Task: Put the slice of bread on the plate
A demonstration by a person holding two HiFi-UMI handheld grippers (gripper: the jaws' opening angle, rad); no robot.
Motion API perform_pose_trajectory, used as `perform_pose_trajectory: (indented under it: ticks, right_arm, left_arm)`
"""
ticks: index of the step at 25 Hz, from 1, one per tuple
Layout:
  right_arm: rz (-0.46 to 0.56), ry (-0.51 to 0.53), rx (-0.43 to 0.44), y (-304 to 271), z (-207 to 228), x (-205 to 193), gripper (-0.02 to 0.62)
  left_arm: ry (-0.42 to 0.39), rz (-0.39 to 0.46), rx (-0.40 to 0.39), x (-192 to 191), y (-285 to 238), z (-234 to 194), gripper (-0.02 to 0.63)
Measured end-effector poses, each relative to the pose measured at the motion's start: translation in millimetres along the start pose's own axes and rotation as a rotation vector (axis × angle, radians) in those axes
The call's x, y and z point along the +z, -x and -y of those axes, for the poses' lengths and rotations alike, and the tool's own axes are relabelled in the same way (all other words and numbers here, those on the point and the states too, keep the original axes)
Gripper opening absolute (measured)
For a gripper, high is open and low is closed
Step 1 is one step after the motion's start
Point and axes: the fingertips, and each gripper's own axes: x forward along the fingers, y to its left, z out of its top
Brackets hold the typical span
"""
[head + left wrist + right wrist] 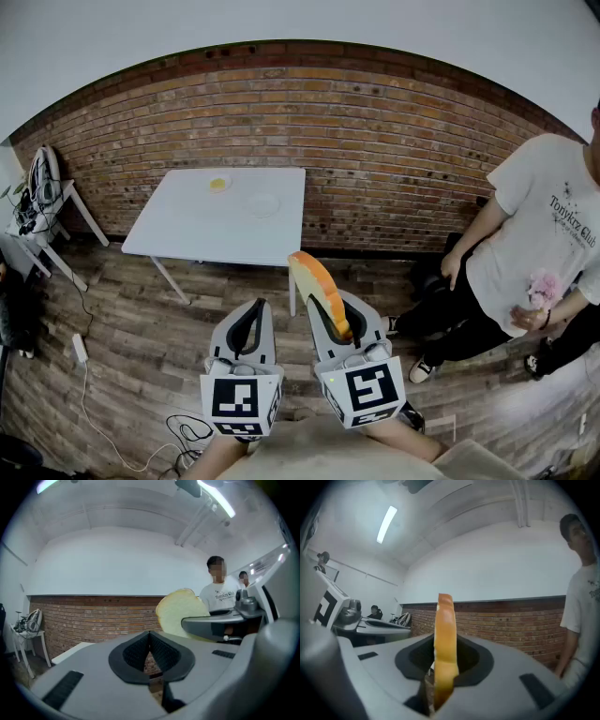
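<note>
- R side: right gripper (330, 314) level; fingers clamped narrow on slice of bread (317, 281); slice stands on edge, crust up, sticking out past the fingertips
- right gripper view: slice seen edge-on, dead centre between the pads, both pressing its faces
- L side: left gripper (150, 641) level, just beside the right one; fingers together, nothing between
- plate (263, 203): white, on white tabletop (216, 234) by brick wall (375, 141); well apart from the slice; bare
- small yellow item (218, 184) on same tabletop, near plate, not touching
- writing: person (525, 253) at right, white T-shirt (548, 225), print reads approx. "Tonykrz Club"; black/white square markers on both gripper cubes, no text
- wood-plank floor (141, 337) below
</note>
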Motion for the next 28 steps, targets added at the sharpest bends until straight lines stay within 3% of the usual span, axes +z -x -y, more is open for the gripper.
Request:
perform_pose_trajectory:
  ticks: [13,28]
  right_arm:
    - [-0.007,-0.025,0.018,-18.8,24.3,-14.1,0.095]
    - [-0.039,-0.057,0.037,-67.6,50.4,-40.4,0.095]
  left_arm:
    - [-0.004,-0.014,0.003,-6.3,-37.0,6.4,0.011]
    - [0.038,-0.041,0.131,-28.6,-64.6,-49.4,0.011]
